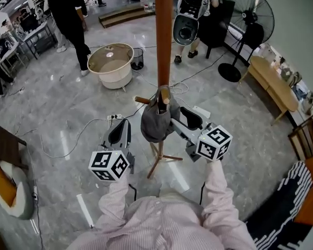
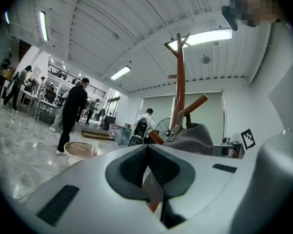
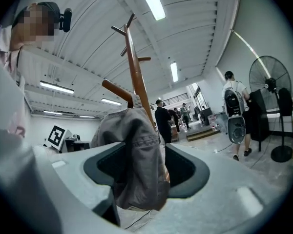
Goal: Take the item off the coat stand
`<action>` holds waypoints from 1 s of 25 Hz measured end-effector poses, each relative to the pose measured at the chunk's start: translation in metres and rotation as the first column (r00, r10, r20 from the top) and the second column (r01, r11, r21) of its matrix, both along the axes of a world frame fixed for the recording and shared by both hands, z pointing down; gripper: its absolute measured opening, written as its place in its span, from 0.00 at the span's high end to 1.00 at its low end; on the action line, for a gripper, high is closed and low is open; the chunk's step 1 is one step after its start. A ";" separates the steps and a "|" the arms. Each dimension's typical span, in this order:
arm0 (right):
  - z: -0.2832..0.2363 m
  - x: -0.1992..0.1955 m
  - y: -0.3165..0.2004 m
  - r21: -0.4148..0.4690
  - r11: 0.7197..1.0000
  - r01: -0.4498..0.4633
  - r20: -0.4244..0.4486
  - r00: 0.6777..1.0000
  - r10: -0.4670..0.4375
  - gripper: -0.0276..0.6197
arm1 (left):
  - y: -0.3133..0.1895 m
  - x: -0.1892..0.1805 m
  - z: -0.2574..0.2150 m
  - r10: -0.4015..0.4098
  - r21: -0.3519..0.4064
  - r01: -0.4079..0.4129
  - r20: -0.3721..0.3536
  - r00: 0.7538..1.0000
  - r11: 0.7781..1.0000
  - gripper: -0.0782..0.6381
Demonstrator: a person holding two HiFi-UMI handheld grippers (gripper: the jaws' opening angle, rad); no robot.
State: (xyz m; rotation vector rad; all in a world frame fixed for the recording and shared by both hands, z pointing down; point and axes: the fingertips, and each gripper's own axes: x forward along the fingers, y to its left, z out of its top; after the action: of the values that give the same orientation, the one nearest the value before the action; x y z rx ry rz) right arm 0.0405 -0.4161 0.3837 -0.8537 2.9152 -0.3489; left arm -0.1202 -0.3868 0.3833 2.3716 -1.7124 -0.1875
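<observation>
A grey fabric cap [image 1: 155,121] hangs on a peg of the tall wooden coat stand [image 1: 164,35]. My right gripper [image 1: 175,120] is at the cap's right side. In the right gripper view the cap [image 3: 136,160] droops between the wide-apart jaws of the right gripper [image 3: 146,165], with a gap showing at the right pad [image 3: 183,167]. My left gripper [image 1: 121,128] is held left of the stand, apart from the cap. In the left gripper view its pads [image 2: 134,165] meet with nothing between them, and the cap [image 2: 198,138] and stand [image 2: 179,82] lie ahead to the right.
A round beige tub [image 1: 111,61] stands on the floor behind the stand. A standing fan [image 1: 249,20] and a wooden bench [image 1: 274,85] are at the right. A person in black [image 1: 68,14] and one with a backpack [image 1: 190,9] stand further back. Cables cross the floor.
</observation>
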 end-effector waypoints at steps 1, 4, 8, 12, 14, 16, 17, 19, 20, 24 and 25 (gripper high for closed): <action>-0.001 -0.003 -0.002 0.002 1.000 0.026 0.004 1.000 -0.026 0.59 | -0.002 -0.001 -0.001 -0.011 0.001 0.011 0.000 1.000 1.000 0.89; -0.005 -0.010 -0.006 0.014 0.996 0.089 0.013 0.996 -0.089 0.59 | -0.005 -0.005 -0.002 -0.045 0.003 0.045 -0.001 0.999 0.999 0.89; -0.005 -0.013 -0.006 0.065 0.993 0.100 -0.033 0.995 -0.098 0.75 | -0.001 -0.009 0.000 -0.069 0.007 0.069 -0.003 0.998 0.998 0.89; -0.003 -0.009 -0.008 0.095 0.994 0.053 -0.058 0.997 -0.048 0.87 | 0.004 -0.006 0.001 -0.061 0.008 0.061 0.001 0.998 0.998 0.89; -0.004 -0.005 -0.009 0.094 0.995 0.028 -0.055 0.998 -0.023 0.91 | 0.006 -0.004 0.001 -0.053 0.006 0.053 0.003 0.999 0.999 0.89; -0.006 -0.003 -0.007 0.090 0.996 0.010 -0.049 0.999 -0.006 0.92 | 0.008 -0.003 -0.001 -0.044 0.007 0.044 0.006 0.999 0.999 0.89; -0.007 -0.002 -0.005 0.090 0.996 0.002 -0.049 0.999 0.002 0.92 | 0.010 -0.003 -0.003 -0.039 0.010 0.039 0.008 0.999 0.999 0.89; -0.012 -0.001 -0.003 0.098 0.995 -0.016 -0.053 0.998 0.021 0.92 | 0.013 -0.003 -0.007 -0.029 0.016 0.029 0.014 0.999 0.999 0.89; -0.014 -0.001 -0.002 0.103 0.994 -0.025 -0.054 0.998 0.031 0.92 | 0.014 -0.004 -0.009 -0.026 0.019 0.025 0.015 1.000 1.000 0.89; -0.021 -0.002 0.004 0.115 0.992 -0.057 -0.052 0.997 0.064 0.92 | 0.022 -0.007 -0.013 -0.010 0.029 0.009 0.016 1.000 1.000 0.89; -0.024 -0.001 0.006 0.119 0.991 -0.064 -0.050 0.996 0.070 0.92 | 0.024 -0.007 -0.015 -0.007 0.032 0.006 0.017 1.000 0.999 0.89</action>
State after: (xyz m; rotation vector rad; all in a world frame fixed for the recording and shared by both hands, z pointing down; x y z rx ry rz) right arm 0.0393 -0.4103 0.3598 -0.9542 2.9126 -0.1494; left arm -0.1273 -0.3628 0.3682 2.3976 -1.7373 -0.1986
